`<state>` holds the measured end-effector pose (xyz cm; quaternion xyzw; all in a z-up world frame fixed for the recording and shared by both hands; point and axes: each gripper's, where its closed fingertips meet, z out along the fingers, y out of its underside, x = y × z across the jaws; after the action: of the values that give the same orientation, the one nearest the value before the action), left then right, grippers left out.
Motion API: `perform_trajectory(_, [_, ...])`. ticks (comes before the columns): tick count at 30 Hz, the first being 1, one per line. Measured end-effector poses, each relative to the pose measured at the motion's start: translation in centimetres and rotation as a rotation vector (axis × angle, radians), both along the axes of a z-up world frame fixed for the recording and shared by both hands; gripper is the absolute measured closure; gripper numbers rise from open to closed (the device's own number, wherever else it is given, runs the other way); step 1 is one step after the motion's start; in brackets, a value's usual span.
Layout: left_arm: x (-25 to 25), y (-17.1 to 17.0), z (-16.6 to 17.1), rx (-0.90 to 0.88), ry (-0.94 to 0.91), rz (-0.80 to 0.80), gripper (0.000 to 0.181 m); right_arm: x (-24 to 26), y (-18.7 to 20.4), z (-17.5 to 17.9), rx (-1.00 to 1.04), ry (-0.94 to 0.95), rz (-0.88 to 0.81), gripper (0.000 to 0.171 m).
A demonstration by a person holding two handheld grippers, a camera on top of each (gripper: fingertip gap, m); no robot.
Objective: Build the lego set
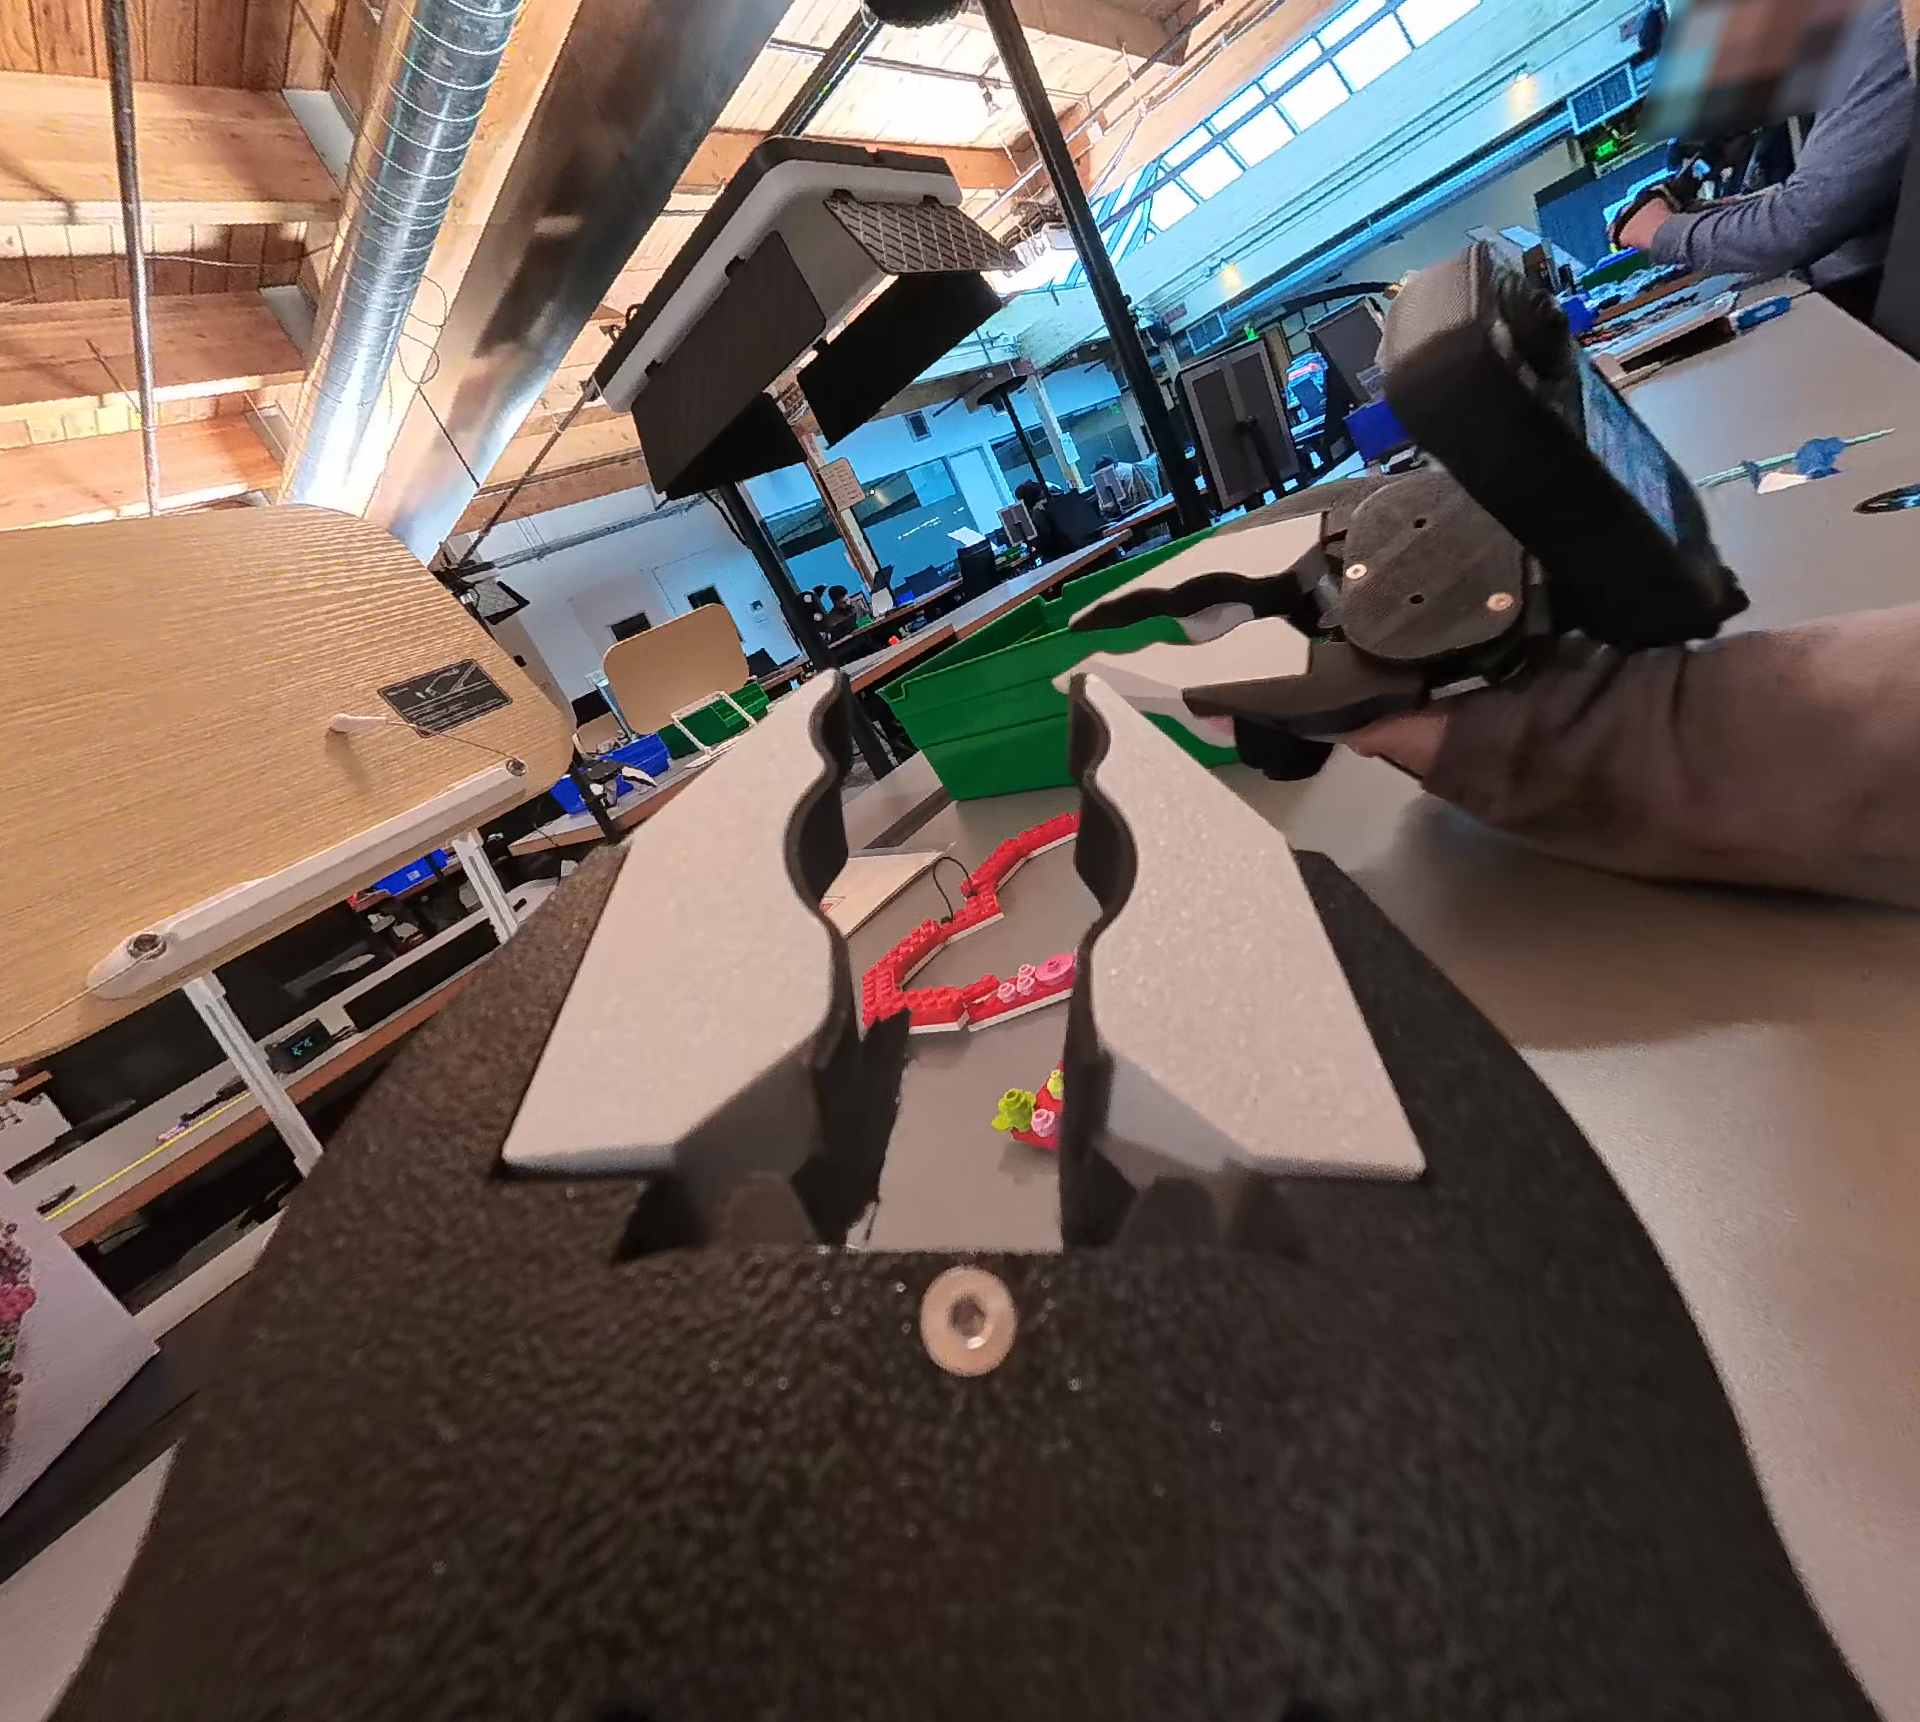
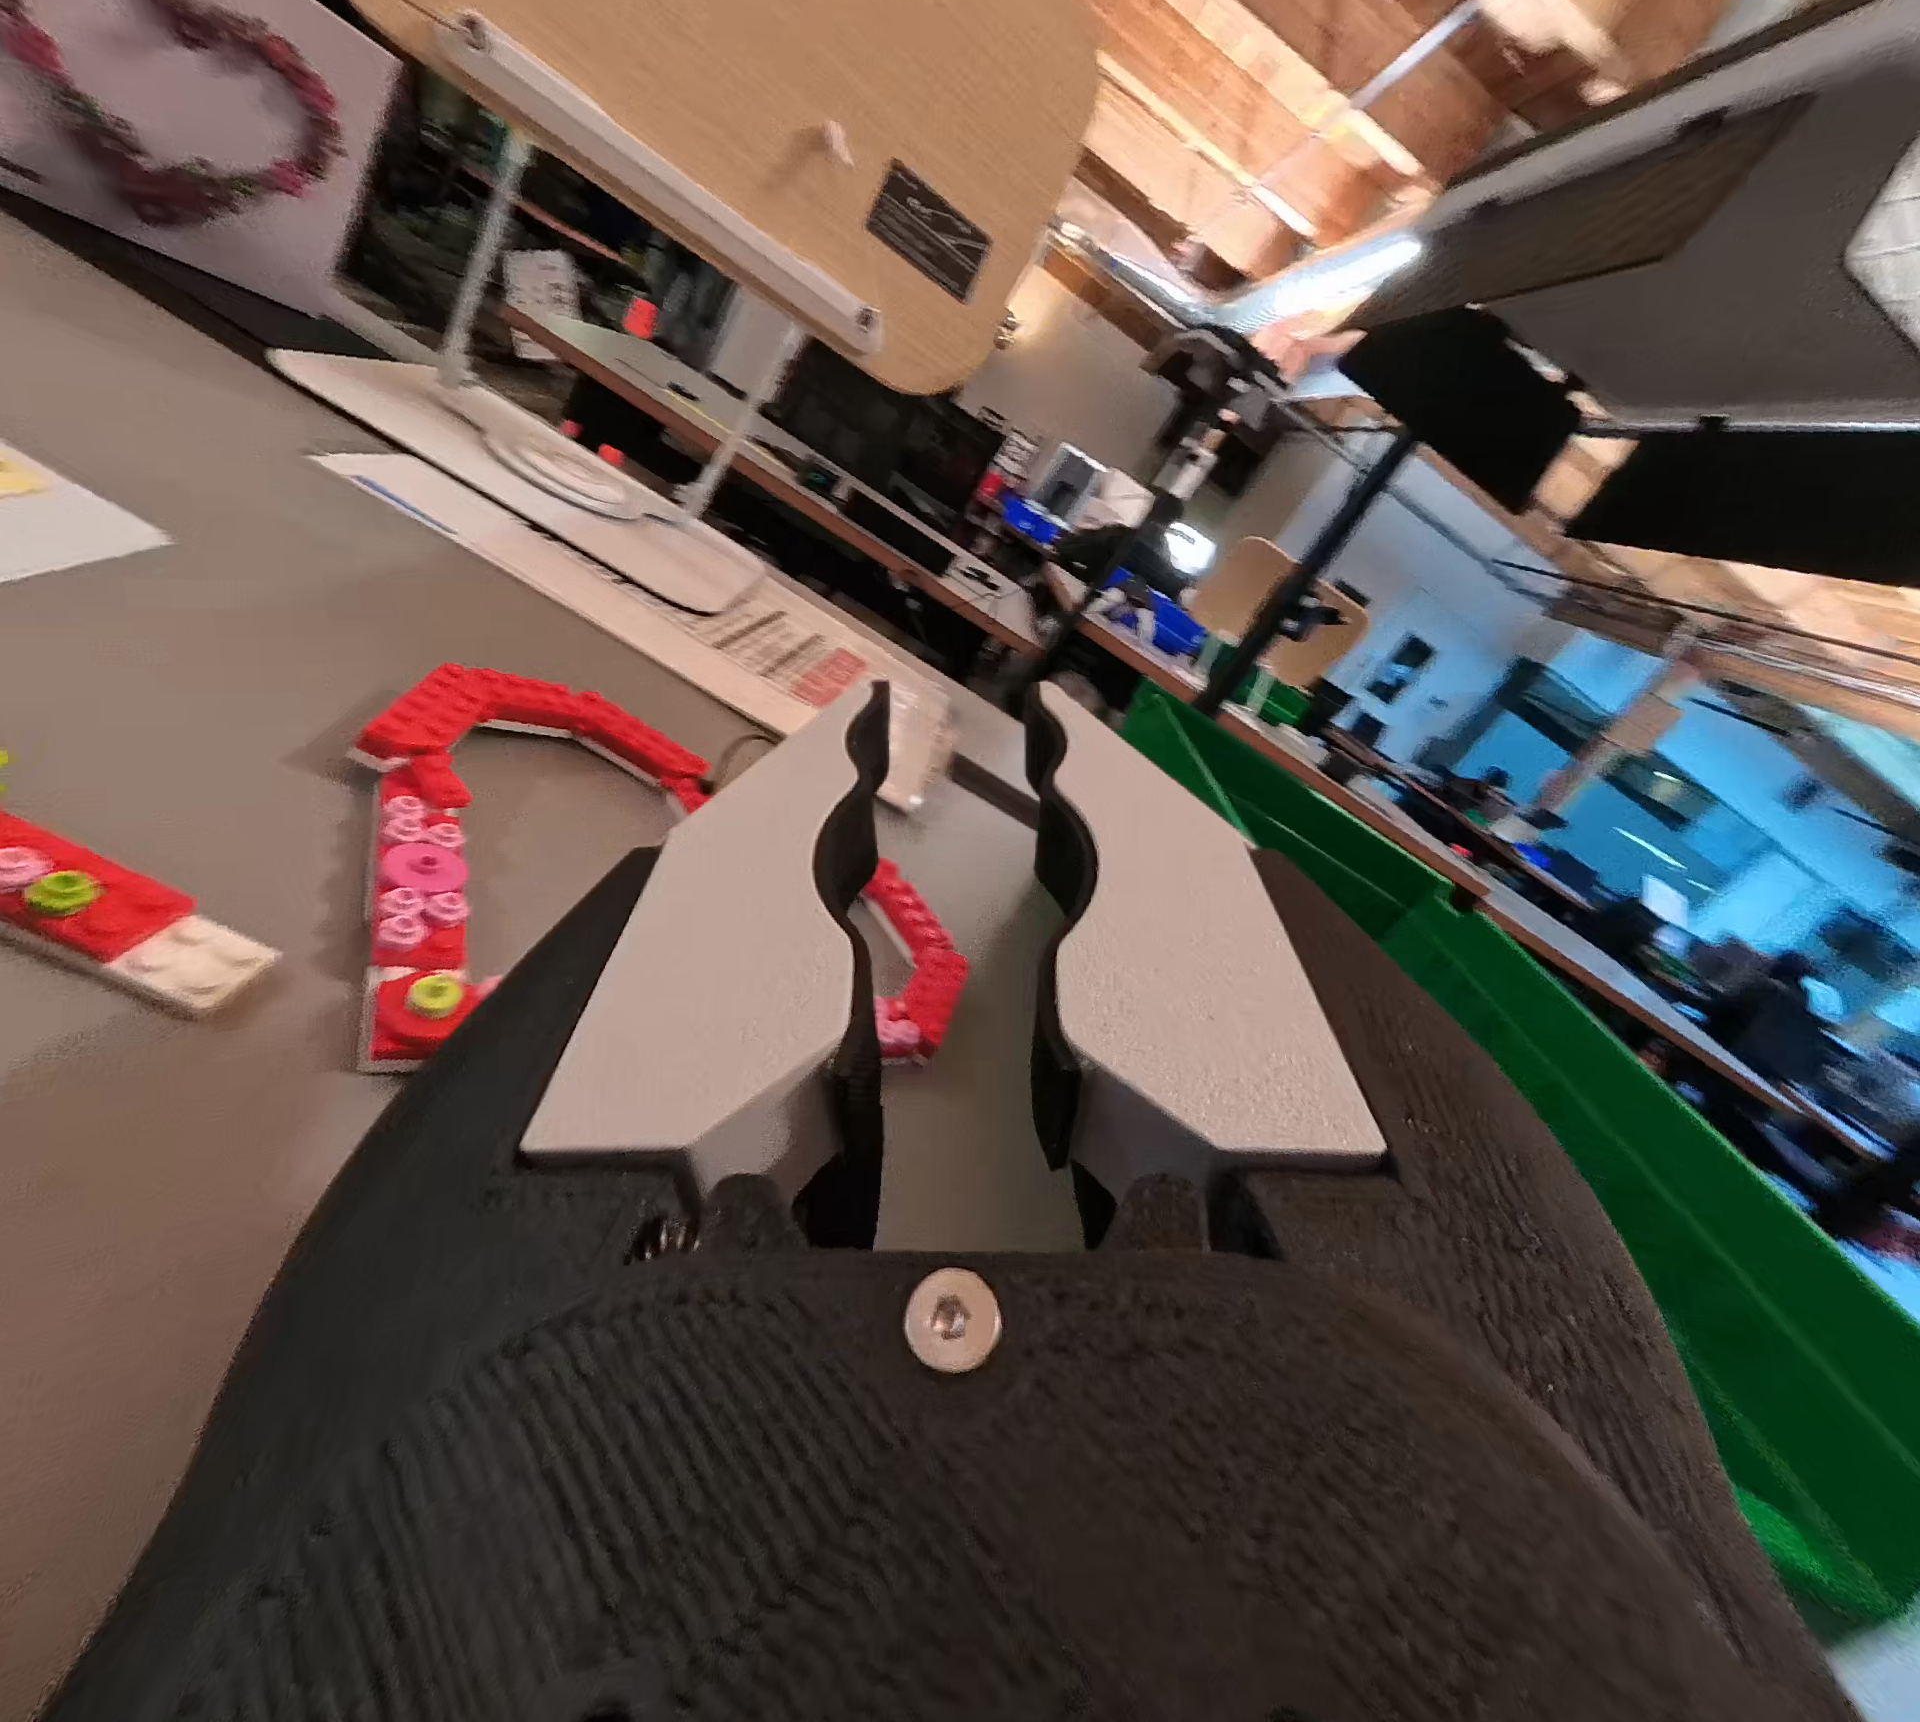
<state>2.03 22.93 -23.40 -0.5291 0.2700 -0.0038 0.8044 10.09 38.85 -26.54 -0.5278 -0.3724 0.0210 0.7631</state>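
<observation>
Both grippers, left (image 1: 961,716) and right (image 2: 956,716), spread empty; red heart frame (image 2: 623,737) lies ahead-left of right fingers, nearer it.

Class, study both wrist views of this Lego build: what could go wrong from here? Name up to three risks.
1. Both the left gripper and the right gripper are open and empty, above the table; a careless descent might knock the unfinished red heart frame apart.
2. The small loose red segment lies separate and could be pushed aside.
3. The green bin sits close to the right gripper and may be bumped.
</observation>
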Motion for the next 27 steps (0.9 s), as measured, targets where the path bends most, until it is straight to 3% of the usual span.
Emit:
perform_trajectory(3, [0.0,0.1,-0.1,-0.007,-0.005,-0.003,0.144,-1.2,-1.0,-0.1,-0.057,0.045,0.202,0.146])
perform_trajectory(11, [0.2,0.0,-0.1,-0.009,-0.012,-0.020,0.145,-2.3,-2.3,-1.4,-0.178,-0.006,0.460,0.142])
perform_trajectory(22, [0.2,0.7,-0.4,-0.047,0.062,0.005,0.145,-6.1,-2.5,-4.6,-0.356,-0.214,0.629,0.148])
perform_trajectory(27, [-0.7,2.0,0.4,-0.107,0.177,0.020,0.144,-7.3,-1.8,-6.9,-0.563,-0.301,0.613,0.146])
